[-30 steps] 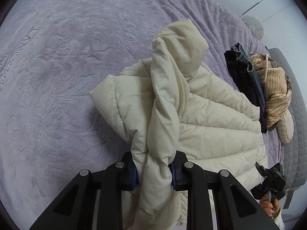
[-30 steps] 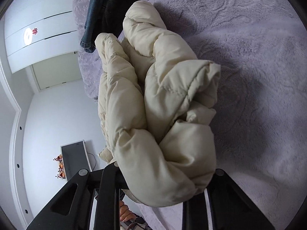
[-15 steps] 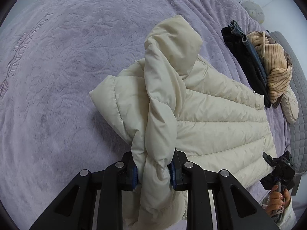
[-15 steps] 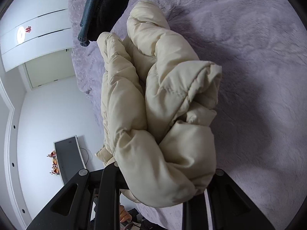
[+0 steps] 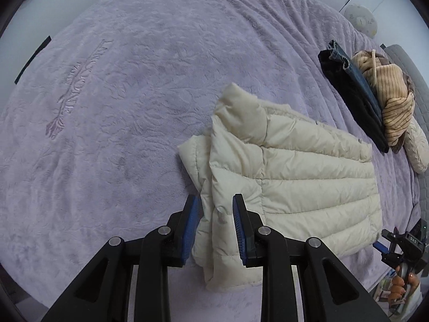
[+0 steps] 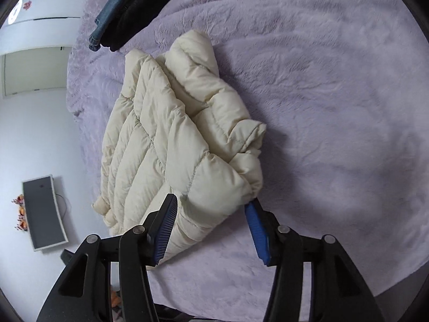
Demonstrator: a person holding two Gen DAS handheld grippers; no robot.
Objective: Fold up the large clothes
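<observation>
Cream puffer jacket (image 5: 295, 177) between the left gripper (image 5: 215, 221) fingers: quilted, slightly sheeny smooth shell cloth, stitched channels. Under both grippers, lilac blanket (image 5: 120, 107): plush, matt, embossed swirl pattern. Finger pads (image 6: 258, 232) on the right gripper (image 6: 211, 221): blue, ribbed, rubbery-looking; arms matt black plastic with small shiny metal pins. Far beyond the left fingers: dark denim jeans (image 5: 354, 86), tan ribbed knit (image 5: 388, 107).
</observation>
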